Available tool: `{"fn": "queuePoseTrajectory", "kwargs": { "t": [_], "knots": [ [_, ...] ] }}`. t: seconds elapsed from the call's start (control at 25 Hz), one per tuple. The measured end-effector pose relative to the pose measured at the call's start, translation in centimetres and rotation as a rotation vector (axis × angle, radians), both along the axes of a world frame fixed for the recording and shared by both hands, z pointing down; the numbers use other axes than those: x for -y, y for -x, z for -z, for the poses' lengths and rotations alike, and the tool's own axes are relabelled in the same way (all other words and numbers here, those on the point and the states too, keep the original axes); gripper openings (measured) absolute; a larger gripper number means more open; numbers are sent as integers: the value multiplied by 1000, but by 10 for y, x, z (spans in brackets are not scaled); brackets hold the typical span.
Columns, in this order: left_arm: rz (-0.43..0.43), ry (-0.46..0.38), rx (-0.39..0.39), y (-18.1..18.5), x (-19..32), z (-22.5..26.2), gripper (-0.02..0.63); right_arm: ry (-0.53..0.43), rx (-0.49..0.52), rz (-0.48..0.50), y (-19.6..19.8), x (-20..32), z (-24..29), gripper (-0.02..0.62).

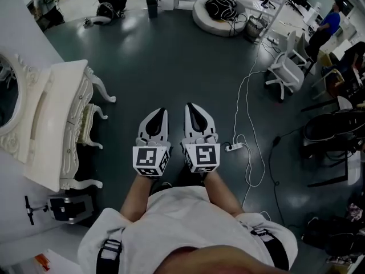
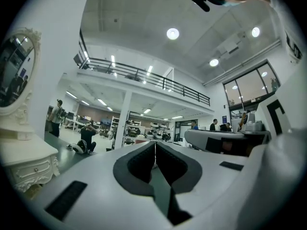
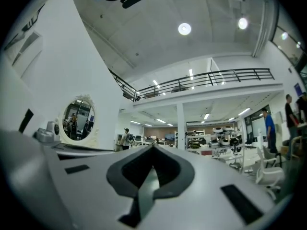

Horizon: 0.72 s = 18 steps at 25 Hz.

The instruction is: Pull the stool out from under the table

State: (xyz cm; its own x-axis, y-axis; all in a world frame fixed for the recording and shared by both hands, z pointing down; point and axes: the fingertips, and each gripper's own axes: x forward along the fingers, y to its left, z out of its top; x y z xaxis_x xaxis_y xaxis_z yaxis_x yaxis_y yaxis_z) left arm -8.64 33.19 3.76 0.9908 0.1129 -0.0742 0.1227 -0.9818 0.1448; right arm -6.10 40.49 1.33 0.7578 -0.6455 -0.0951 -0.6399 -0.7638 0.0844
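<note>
A white ornate dressing table (image 1: pixel 54 124) with an oval mirror (image 1: pixel 8 99) stands against the wall at the left. The stool (image 1: pixel 87 124), white with curved legs and a pale cushion, is tucked under its front edge. My left gripper (image 1: pixel 161 112) and right gripper (image 1: pixel 191 106) hover side by side over the dark floor, to the right of the stool and apart from it. Both are shut and hold nothing. In the left gripper view the left gripper (image 2: pixel 155 143) points across the hall, with the table (image 2: pixel 26 159) at the left edge. The right gripper (image 3: pixel 153 148) shows the mirror (image 3: pixel 79 120) to its left.
A power strip (image 1: pixel 234 147) with a white cable lies on the floor just right of the grippers. White office chairs (image 1: pixel 285 73) and dark chairs (image 1: pixel 331 131) stand at the right. A black box on a stand (image 1: pixel 68 207) sits below the table. People are far off at the back.
</note>
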Motion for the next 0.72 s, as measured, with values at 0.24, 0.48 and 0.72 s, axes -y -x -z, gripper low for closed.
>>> {"fn": "queuePoseTrajectory", "kwargs": {
  "t": [0.24,0.48,0.72],
  "knots": [
    [74,-14,3,-56,38,-6,11,-18,-5,85,-62,43,-3,14],
    [166,-18,-2,-143,70,5,11,-35,-19,193,-155,79,15,14],
    [255,-24,3,-210,84,15,11,-45,-15,310,-225,104,27,14]
  ]
}}
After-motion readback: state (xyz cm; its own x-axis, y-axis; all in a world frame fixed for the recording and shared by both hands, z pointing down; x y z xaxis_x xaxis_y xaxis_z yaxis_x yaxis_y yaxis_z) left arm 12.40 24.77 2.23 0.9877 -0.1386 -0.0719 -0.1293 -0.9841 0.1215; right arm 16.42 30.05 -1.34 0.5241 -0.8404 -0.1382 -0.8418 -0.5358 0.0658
